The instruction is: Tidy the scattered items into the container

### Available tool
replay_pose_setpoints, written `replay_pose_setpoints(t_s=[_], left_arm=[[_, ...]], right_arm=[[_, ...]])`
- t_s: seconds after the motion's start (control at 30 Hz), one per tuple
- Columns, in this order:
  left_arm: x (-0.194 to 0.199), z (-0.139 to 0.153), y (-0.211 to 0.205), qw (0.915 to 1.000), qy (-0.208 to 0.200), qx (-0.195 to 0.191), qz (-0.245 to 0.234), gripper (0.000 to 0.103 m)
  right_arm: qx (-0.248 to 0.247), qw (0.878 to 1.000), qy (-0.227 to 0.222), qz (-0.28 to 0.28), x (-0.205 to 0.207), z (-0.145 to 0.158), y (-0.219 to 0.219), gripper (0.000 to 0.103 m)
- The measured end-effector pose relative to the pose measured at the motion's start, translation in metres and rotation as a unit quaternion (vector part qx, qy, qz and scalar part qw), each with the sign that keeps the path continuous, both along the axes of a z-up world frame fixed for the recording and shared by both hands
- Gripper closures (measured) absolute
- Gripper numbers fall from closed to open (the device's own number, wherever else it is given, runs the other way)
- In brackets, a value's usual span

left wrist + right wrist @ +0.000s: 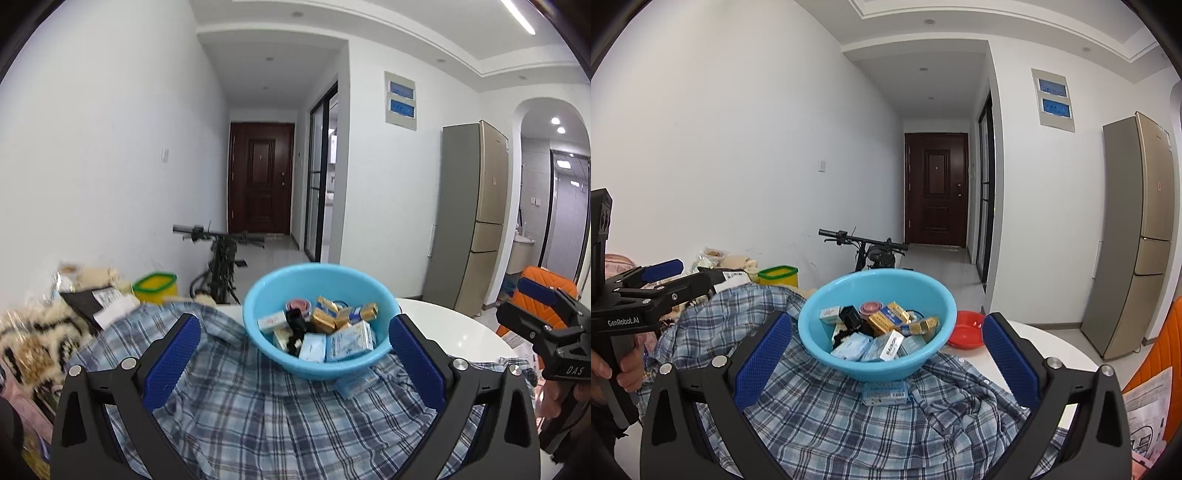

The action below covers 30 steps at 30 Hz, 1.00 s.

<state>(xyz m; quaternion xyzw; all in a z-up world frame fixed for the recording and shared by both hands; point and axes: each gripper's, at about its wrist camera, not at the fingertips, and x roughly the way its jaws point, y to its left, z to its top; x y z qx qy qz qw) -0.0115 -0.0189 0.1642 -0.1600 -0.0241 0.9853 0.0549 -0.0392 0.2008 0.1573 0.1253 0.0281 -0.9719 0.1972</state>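
A light blue bowl (pixel 317 365) (pixel 846 362) sits on a blue plaid shirt (pixel 240 413) (pixel 831 417) and holds several small boxes, gold packets and a black item. One pale blue packet (pixel 354 384) (pixel 885 393) lies on the shirt just in front of the bowl. My left gripper (pixel 295 350) is open, its blue pads on either side of the bowl's near half, nothing between them. My right gripper (pixel 886 350) is open too, hanging in front of the bowl; it also shows at the right edge of the left wrist view (pixel 546 306).
A white round table (pixel 461 332) carries the shirt. A red bowl (pixel 966 334) stands behind right. Yellow tub with green rim (pixel 155 286) (pixel 777 275), packages and a patterned blanket (pixel 33 339) lie left. An orange chair (pixel 1160 350) and papers are right.
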Motion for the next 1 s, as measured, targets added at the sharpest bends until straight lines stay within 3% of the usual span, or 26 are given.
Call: replay_pose_setpoints(t_s=[0.47, 0.67, 0.8, 1.0], left_arm=[[-0.001, -0.066, -0.007, 0.9979, -0.063, 0.014, 0.01, 0.0], [-0.001, -0.1, 0.001, 0.9943, -0.106, 0.01, 0.001, 0.0], [0.004, -0.127, 0.01, 0.9915, -0.129, -0.011, -0.001, 0.0], [0.008, -0.161, 0.006, 0.9836, -0.18, 0.005, -0.003, 0.0]], right_arm=[[0.003, 0.999, -0.053, -0.01, 0.006, -0.052, 0.006, 0.0], [-0.003, 0.995, -0.096, -0.016, 0.007, -0.082, 0.011, 0.0], [-0.006, 0.992, -0.126, -0.024, 0.008, -0.102, 0.018, 0.0], [-0.009, 0.986, -0.161, -0.032, 0.01, -0.128, 0.027, 0.0]])
